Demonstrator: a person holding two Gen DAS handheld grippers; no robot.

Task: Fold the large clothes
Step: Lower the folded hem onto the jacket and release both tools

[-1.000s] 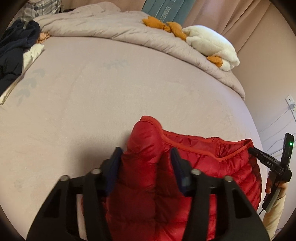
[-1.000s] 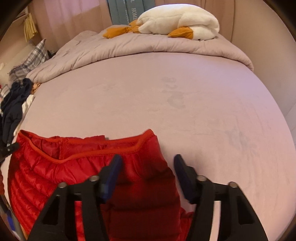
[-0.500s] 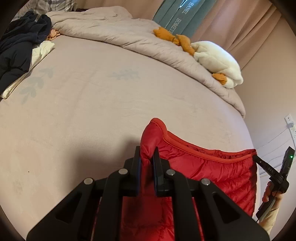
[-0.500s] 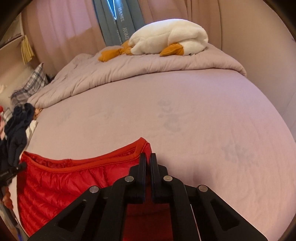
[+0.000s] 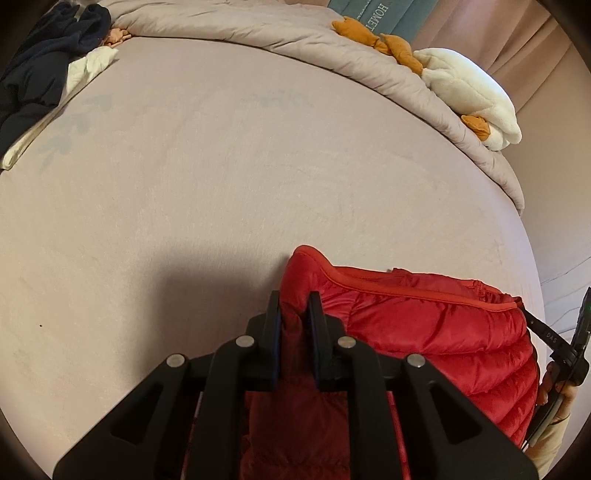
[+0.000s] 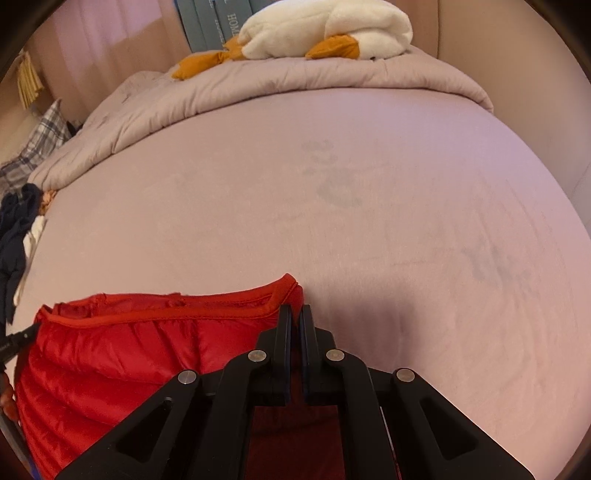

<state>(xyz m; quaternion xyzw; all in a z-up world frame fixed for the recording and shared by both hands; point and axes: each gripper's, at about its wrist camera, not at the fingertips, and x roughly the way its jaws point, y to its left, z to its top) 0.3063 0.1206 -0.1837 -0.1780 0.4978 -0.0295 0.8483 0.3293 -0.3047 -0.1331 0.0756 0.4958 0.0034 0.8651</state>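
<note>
A red puffer jacket (image 5: 424, 325) lies at the near edge of the pink bed sheet (image 5: 221, 184), its piped edge running across between my two grippers. My left gripper (image 5: 294, 299) pinches the jacket's left corner, which stands up in a peak; the jaws are opening slightly, with fabric still pressed between the pads. In the right wrist view the same jacket (image 6: 147, 343) spreads to the left, and my right gripper (image 6: 294, 310) is shut on its right corner. The right gripper's body, held by a hand, shows at the left wrist view's right edge.
A rolled beige duvet (image 5: 332, 55) lines the far side of the bed, with a white and orange plush toy (image 6: 325, 29) on it. Dark and white clothes (image 5: 40, 77) are piled at the far left. A wall (image 5: 554, 184) runs close along the right.
Both grippers stood open astride the jacket's corners a second ago and have since shut on them. The pinched corners now rise in small peaks, and both hands have sunk a little.
</note>
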